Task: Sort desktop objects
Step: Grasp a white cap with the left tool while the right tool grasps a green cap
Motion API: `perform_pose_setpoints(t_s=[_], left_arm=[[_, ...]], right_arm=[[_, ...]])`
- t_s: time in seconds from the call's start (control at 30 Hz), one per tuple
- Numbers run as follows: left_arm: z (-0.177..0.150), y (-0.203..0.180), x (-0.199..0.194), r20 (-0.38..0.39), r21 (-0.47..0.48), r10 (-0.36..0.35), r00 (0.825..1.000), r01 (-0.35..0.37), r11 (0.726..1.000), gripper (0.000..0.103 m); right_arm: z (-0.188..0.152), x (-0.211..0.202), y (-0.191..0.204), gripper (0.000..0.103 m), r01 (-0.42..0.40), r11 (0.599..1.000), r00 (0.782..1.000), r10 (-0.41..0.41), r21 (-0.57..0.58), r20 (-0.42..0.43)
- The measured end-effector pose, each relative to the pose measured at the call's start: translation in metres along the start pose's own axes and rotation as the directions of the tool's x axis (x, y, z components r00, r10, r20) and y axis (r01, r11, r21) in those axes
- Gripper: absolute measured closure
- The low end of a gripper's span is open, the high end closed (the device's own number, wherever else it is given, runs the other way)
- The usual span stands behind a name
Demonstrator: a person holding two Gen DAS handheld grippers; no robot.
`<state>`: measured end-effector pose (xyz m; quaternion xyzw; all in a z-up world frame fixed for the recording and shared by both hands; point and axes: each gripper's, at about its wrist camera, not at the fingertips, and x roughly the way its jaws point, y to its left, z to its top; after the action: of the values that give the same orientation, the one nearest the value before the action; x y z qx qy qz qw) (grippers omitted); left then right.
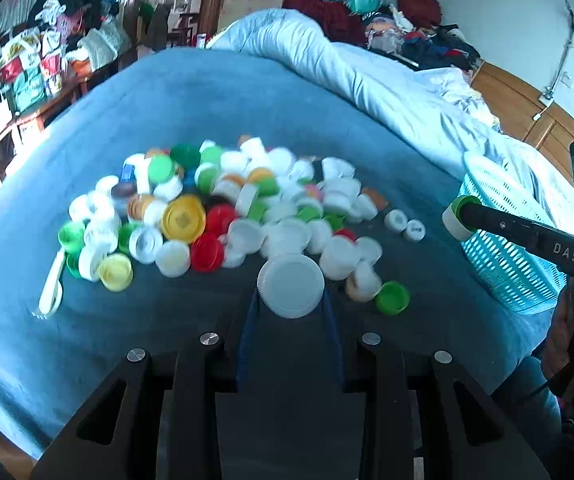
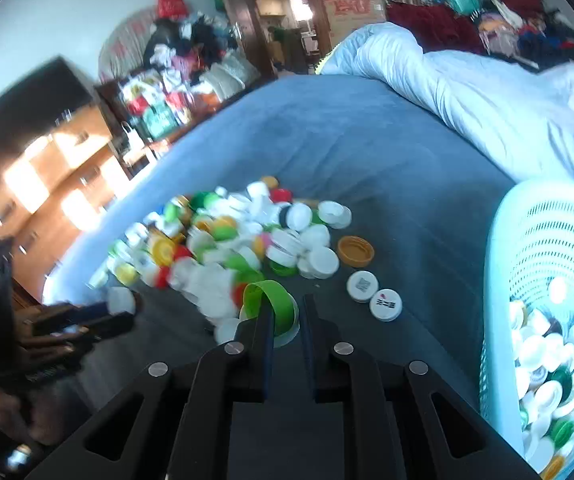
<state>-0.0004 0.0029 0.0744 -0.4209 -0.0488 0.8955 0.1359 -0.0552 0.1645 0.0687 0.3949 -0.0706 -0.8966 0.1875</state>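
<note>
While the heap of plastic bottle caps in white, green, yellow and red [image 1: 215, 216] sprawls across the blue-grey bed cover [image 1: 207, 96], both tools sit above its near edge. At the heap's 9 o'clock edge in the left wrist view lies a white plastic spoon [image 1: 51, 285], with a pale yellow cap [image 1: 115, 272] just beside it. Toward the middle, a large yellow lid [image 1: 183, 218] rests among the smaller caps.

At 6 o'clock of the heap, the left gripper [image 1: 291, 300] has its jaws closed on a large white ribbed round lid [image 1: 291, 286], one blue pad on each side of its rim. A green cap [image 1: 392, 298] lies near the lid's 3 o'clock.

Further right, the right gripper [image 2: 287, 316] has its jaws pinched on the wall of a green-and-white plastic cap [image 2: 273, 308]; the left wrist view shows this cap at the tool's tip, in front of the basket. In the right wrist view, an orange cap [image 2: 355, 251] and two white printed caps [image 2: 374, 295] lie apart from the heap at its 3 o'clock.

At the far right stands a light turquoise perforated plastic basket [image 2: 543, 240], partly filled with mostly white caps. A pale blue rumpled duvet [image 1: 367, 76] lies at 1 o'clock behind the heap.
</note>
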Motion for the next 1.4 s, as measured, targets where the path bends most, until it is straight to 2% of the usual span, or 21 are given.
perform_pose_setpoints(t_s=[0.13, 0.23, 0.37, 0.5, 0.6, 0.67, 0.7, 0.73, 0.8, 0.83, 0.93, 1.07, 1.23, 1.4], left_arm=[[0.001, -0.006, -0.003, -0.007, 0.004, 0.005, 1.0, -0.005, 1.0, 0.076], [-0.001, -0.008, -0.008, -0.004, 0.012, 0.007, 1.0, -0.007, 1.0, 0.076], [-0.001, -0.008, -0.01, -0.007, -0.007, -0.017, 1.0, 0.016, 1.0, 0.076], [0.004, -0.018, -0.017, 0.021, 0.02, -0.017, 1.0, 0.017, 1.0, 0.076], [0.005, -0.021, -0.017, 0.017, 0.019, -0.016, 1.0, 0.016, 1.0, 0.076], [0.003, -0.02, -0.015, 0.006, 0.012, -0.014, 1.0, 0.014, 1.0, 0.076], [0.001, -0.019, -0.014, 0.002, 0.005, -0.015, 1.0, 0.015, 1.0, 0.076], [0.0, -0.017, -0.014, -0.001, -0.001, -0.017, 1.0, 0.017, 1.0, 0.076], [-0.003, -0.016, -0.012, -0.006, -0.007, -0.021, 1.0, 0.021, 1.0, 0.076], [-0.003, -0.015, -0.01, -0.008, -0.011, -0.025, 1.0, 0.025, 1.0, 0.076], [-0.004, -0.016, -0.006, -0.016, -0.01, -0.029, 0.999, 0.029, 1.0, 0.076], [-0.006, -0.015, -0.002, -0.019, -0.019, -0.043, 0.999, 0.043, 0.999, 0.076], [-0.007, -0.007, 0.001, -0.025, -0.033, -0.033, 0.999, 0.032, 0.999, 0.076], [-0.009, 0.0, 0.005, -0.036, -0.05, -0.025, 0.999, 0.023, 0.998, 0.076]], right_arm=[[-0.009, 0.012, 0.007, 0.089, 0.009, 0.999, 0.999, -0.011, -0.042, -0.05], [-0.014, 0.003, 0.007, 0.098, -0.003, 0.999, 1.0, 0.002, -0.035, -0.019], [-0.012, -0.004, 0.005, 0.098, -0.003, 1.0, 1.0, 0.003, -0.019, 0.006], [-0.008, -0.021, 0.006, 0.098, 0.006, 1.0, 0.999, -0.006, -0.008, 0.045], [-0.012, -0.026, -0.004, 0.098, 0.025, 1.0, 0.999, -0.025, 0.002, 0.036], [-0.024, -0.027, -0.016, 0.092, 0.061, 0.998, 0.998, -0.061, 0.017, 0.024], [-0.033, -0.026, -0.024, 0.08, 0.064, 0.997, 0.998, -0.064, 0.041, 0.003], [-0.044, -0.026, -0.031, 0.064, 0.076, 0.995, 0.997, -0.076, 0.064, -0.007], [-0.061, -0.026, -0.035, 0.056, 0.074, 0.995, 0.997, -0.072, 0.071, -0.021], [-0.069, -0.025, -0.033, 0.049, 0.101, 0.993, 0.995, -0.099, 0.06, -0.032], [-0.085, -0.024, -0.029, 0.047, 0.139, 0.99, 0.99, -0.138, 0.024, -0.019], [-0.091, -0.007, -0.034, 0.047, 0.145, 0.989, 0.989, -0.143, 0.037, -0.042], [-0.082, 0.018, -0.005, 0.047, -0.002, 0.999, 0.998, 0.0, -0.033, -0.063], [-0.063, 0.051, 0.022, 0.047, -0.042, 0.993, 0.997, 0.034, -0.107, -0.07]])
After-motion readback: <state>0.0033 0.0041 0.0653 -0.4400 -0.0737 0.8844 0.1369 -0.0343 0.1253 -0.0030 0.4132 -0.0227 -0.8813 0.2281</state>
